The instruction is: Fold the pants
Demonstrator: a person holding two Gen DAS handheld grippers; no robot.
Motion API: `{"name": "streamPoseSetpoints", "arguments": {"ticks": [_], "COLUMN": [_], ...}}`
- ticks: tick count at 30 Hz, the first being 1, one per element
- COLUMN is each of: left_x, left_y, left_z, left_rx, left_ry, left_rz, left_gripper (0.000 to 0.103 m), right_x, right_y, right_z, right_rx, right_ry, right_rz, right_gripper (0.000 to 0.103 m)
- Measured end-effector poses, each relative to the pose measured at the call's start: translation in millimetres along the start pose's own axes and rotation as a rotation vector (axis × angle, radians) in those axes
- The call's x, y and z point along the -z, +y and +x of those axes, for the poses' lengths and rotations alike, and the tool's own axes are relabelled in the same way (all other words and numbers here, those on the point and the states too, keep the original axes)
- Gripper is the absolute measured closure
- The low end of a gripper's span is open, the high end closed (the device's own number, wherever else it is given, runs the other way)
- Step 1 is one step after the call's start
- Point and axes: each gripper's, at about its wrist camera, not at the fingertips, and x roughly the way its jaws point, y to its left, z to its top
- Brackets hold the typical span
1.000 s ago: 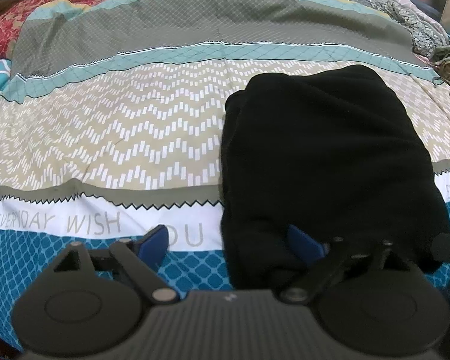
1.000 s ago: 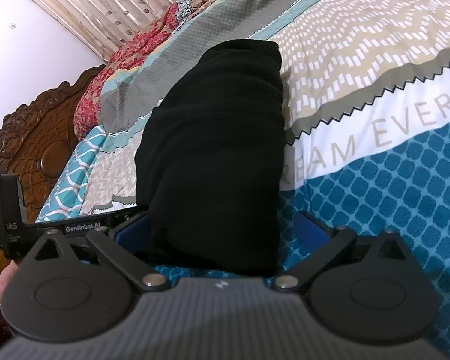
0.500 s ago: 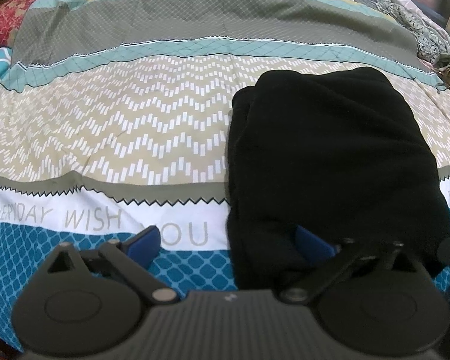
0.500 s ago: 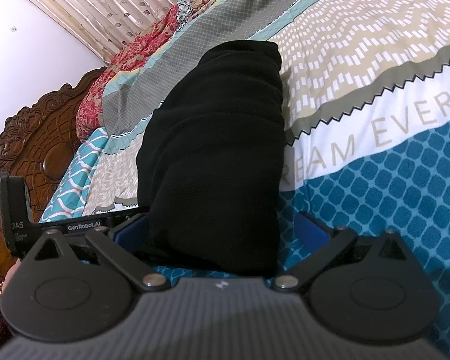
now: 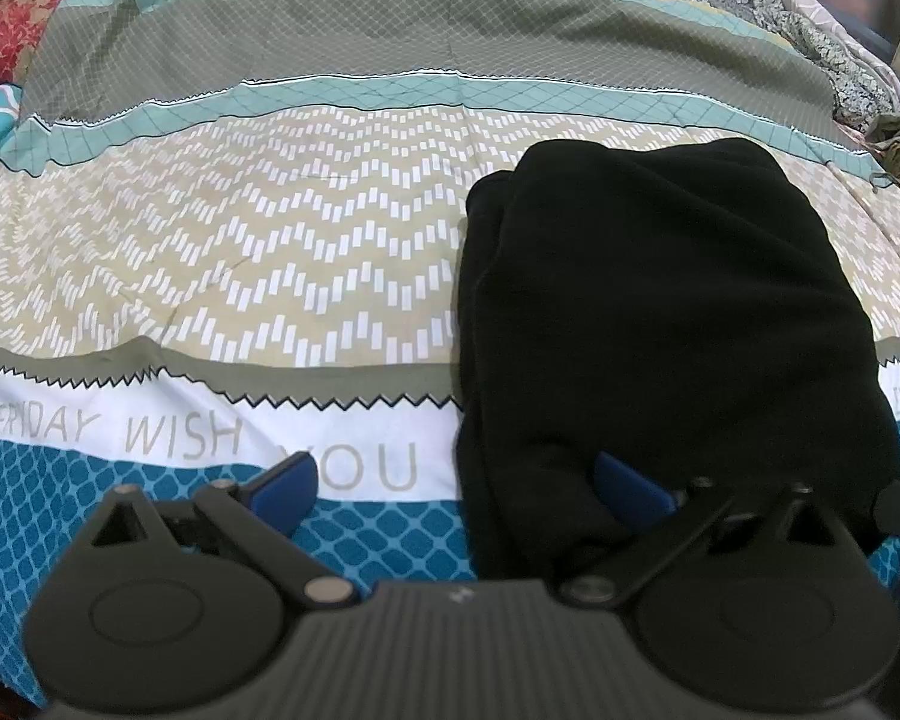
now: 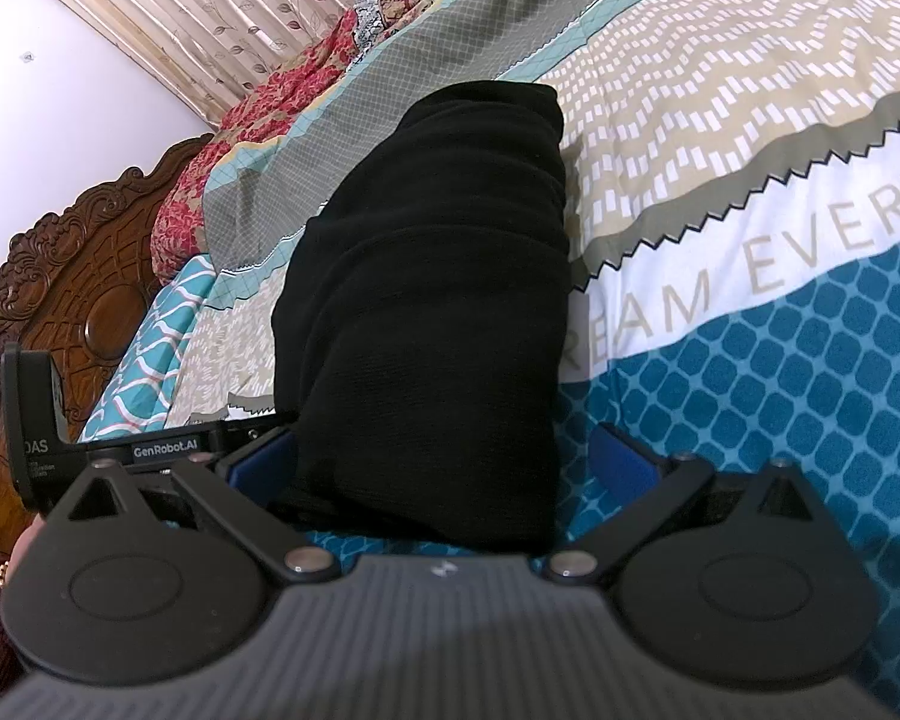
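Note:
Black pants (image 5: 660,312) lie folded into a thick bundle on the patterned bedspread (image 5: 270,240). My left gripper (image 5: 450,474) is open wide at the bundle's near left corner. Its left finger (image 5: 285,480) is over bare bedspread and its right finger (image 5: 624,483) lies on top of the black cloth. In the right wrist view the pants (image 6: 438,276) run away from me lengthwise. My right gripper (image 6: 441,456) is open and straddles their near end; the right finger (image 6: 621,456) stands clear of the cloth and the left finger (image 6: 264,462) sits at its edge.
A carved wooden headboard (image 6: 90,300) and a leaf-print curtain (image 6: 210,18) bound the bed. A red floral quilt (image 5: 60,12) lies along the far edge. Loose clothes (image 5: 894,138) are piled at the right. The left gripper's body (image 6: 36,420) sits beside my right gripper.
The left gripper's jaws have spread wider, the left finger sliding outward over the bedspread. The right gripper and the pants have stayed as they were.

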Motion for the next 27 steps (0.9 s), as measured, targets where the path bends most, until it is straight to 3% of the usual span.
{"name": "streamPoseSetpoints", "arguments": {"ticks": [17,27], "left_x": [-1.0,-0.6], "left_y": [18.6,17.8], "left_z": [9.9,10.2], "left_rx": [0.105,0.106], "left_ry": [0.038,0.039], "left_rz": [-0.100,-0.097], "left_gripper": [0.000,0.000], "right_x": [0.5,0.2], "right_y": [0.9,0.3], "right_z": [0.7,0.6], "right_rx": [0.001,0.001], "right_ry": [0.000,0.001], "right_rz": [-0.002,-0.004], "right_gripper": [0.000,0.000]}}
